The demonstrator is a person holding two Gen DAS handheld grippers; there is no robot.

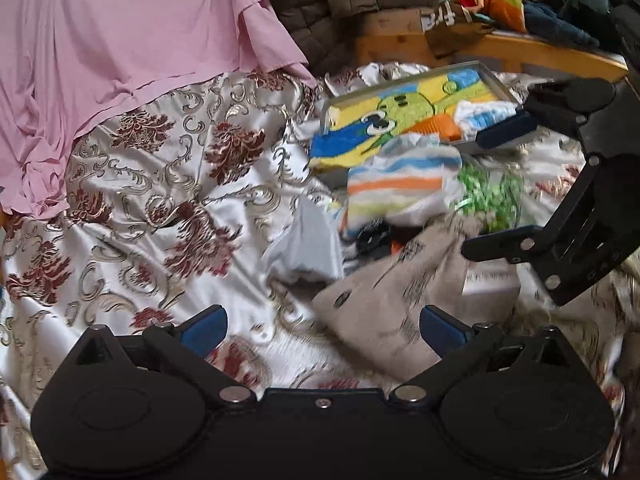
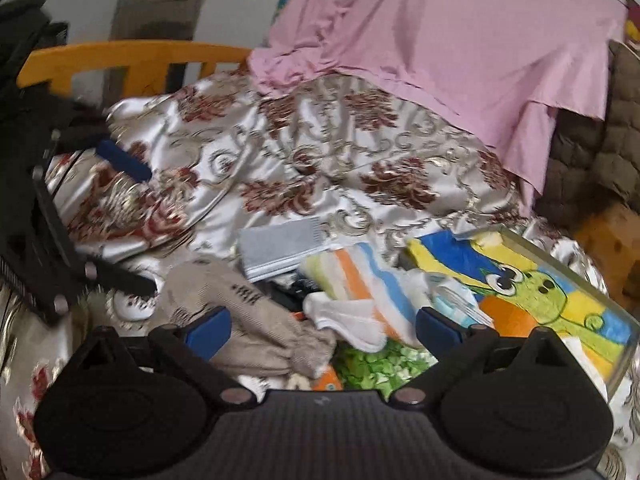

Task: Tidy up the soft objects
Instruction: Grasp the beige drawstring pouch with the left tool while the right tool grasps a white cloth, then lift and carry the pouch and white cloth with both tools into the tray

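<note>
Satin floral bedspread [image 2: 304, 152] fills the bed, pink sheet [image 2: 460, 36] draped beyond both jaws; clear tray [image 2: 624, 320] holding a frog-print towel [image 2: 552, 292] sits right of the right gripper [image 2: 322, 326], jaws apart, empty; beige knit cloth [image 1: 384, 320] lies between the left gripper [image 1: 322, 326] jaws, also apart; striped towel [image 2: 368, 280], grey folded cloth [image 2: 276, 248], white socks [image 2: 344, 320] ahead, loose, most sorting left

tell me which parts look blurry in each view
Left wrist view: the beige cloth and striped towel are motion-smeared, while the pink sheet stays fairly crisp. Right wrist view: softer overall, with the floral bedspread streaked at left.
</note>
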